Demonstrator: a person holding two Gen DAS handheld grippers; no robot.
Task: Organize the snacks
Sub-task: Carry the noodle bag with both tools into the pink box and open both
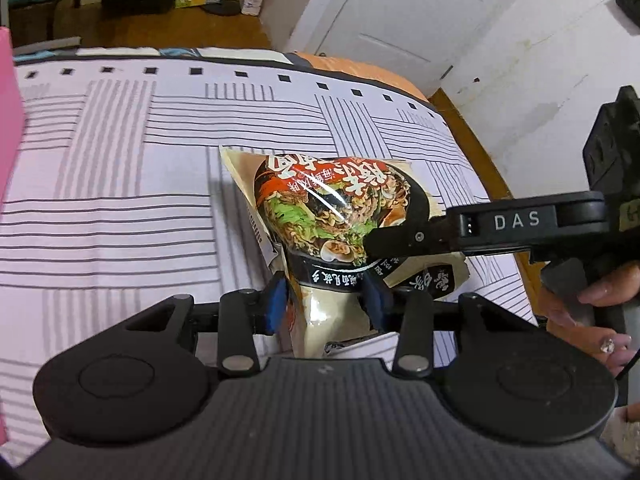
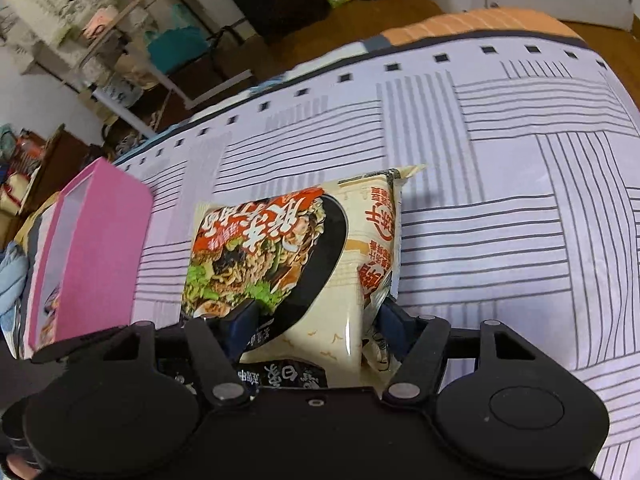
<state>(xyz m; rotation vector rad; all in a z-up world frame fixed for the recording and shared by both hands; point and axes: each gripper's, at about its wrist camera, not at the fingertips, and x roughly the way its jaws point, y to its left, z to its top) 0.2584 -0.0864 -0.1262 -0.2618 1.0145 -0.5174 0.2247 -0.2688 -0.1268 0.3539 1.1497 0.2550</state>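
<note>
A cream and black instant noodle packet [image 1: 320, 208] sits over the striped bed sheet [image 1: 120, 184]. My left gripper [image 1: 326, 300] is shut on its near end, pinching the wrapper between the blue pads [image 1: 274, 304]. My right gripper [image 2: 316, 320] is shut on the same packet [image 2: 280, 252] from the other side. In the left wrist view the right gripper's finger [image 1: 400, 236] lies across the packet from the right. A pink box [image 2: 92, 248] stands to the left of the packet.
The pink box's edge [image 1: 8, 120] shows at the far left. The bed's far edge [image 1: 360, 80] drops to a wooden floor [image 1: 160, 20], with a white door [image 1: 400, 8] and wall beyond. Cluttered shelves [image 2: 100, 48] stand behind the bed.
</note>
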